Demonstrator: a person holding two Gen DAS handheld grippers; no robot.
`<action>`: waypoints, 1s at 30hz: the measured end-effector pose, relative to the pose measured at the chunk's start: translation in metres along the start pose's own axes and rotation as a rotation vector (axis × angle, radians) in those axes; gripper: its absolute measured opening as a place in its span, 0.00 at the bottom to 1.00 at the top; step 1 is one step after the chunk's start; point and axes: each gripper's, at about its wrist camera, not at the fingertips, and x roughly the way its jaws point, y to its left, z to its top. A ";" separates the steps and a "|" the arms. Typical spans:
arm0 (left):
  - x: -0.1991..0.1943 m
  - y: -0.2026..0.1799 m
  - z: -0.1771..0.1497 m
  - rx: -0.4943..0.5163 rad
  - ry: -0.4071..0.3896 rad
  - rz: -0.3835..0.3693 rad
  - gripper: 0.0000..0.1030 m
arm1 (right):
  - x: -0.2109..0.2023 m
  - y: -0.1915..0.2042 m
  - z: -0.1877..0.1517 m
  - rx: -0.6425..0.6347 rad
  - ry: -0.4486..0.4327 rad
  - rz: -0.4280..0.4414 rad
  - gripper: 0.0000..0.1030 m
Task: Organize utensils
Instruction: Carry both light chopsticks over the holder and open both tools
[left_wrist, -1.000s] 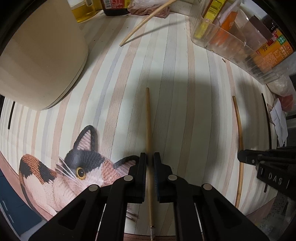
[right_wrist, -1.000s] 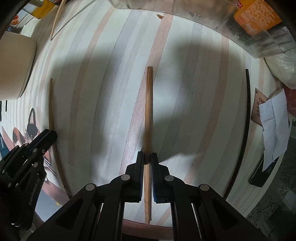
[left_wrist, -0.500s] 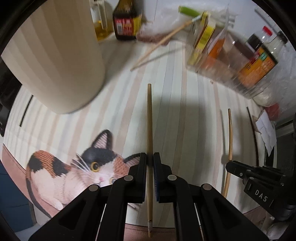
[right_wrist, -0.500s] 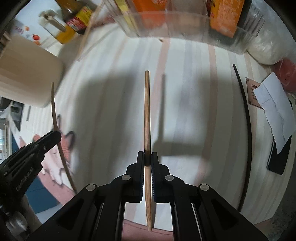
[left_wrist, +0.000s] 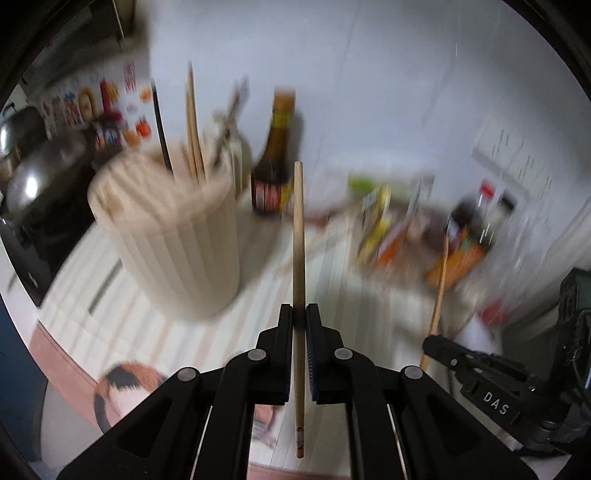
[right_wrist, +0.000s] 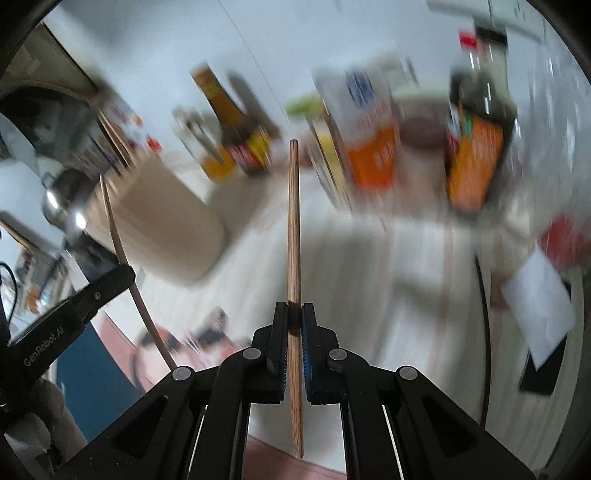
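Above the striped mat (left_wrist: 332, 295): two chopsticks in the air, one to each gripper.
Left chopstick (left_wrist: 298, 236): pale wood, pinched about a third up from its butt by the left gripper (left_wrist: 299, 317), jaws pressed tight on it; the tip points to 12 o'clock in the left wrist view, clear of the mat.
Right chopstick (right_wrist: 293, 229): darker, grained wood, clamped the same way by the right gripper (right_wrist: 293, 317), long end forward, short end trailing toward 6 o'clock.
Why the grip sits low: most of each stick is left free ahead of the jaws, which looks suited to dropping it tip-first into a container.
Holder (left_wrist: 166, 236): cream ribbed cup at 10 o'clock of the left stick, already bristling with upright chopsticks (left_wrist: 192, 122); likely the destination.
Neighbour in frame: the right-hand tool shows at 4 o'clock in the left view, the left-hand tool at 8 o'clock in the right view, each with its stick.
Still on the mat: a black chopstick (right_wrist: 484, 332) at 3 o'clock of the right gripper.
Backdrop: a sauce bottle (left_wrist: 275, 162) at 12 o'clock, blurred cartons (right_wrist: 373, 155) beyond, a white paper (right_wrist: 539, 306) at the mat's right edge.
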 end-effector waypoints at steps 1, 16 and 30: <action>-0.010 0.001 0.012 -0.004 -0.026 -0.005 0.04 | -0.003 0.009 0.012 0.000 -0.026 0.017 0.07; -0.072 0.065 0.191 -0.097 -0.328 0.114 0.04 | -0.011 0.144 0.182 -0.077 -0.300 0.214 0.07; 0.003 0.121 0.197 -0.236 -0.271 0.171 0.04 | 0.076 0.165 0.216 -0.070 -0.270 0.249 0.07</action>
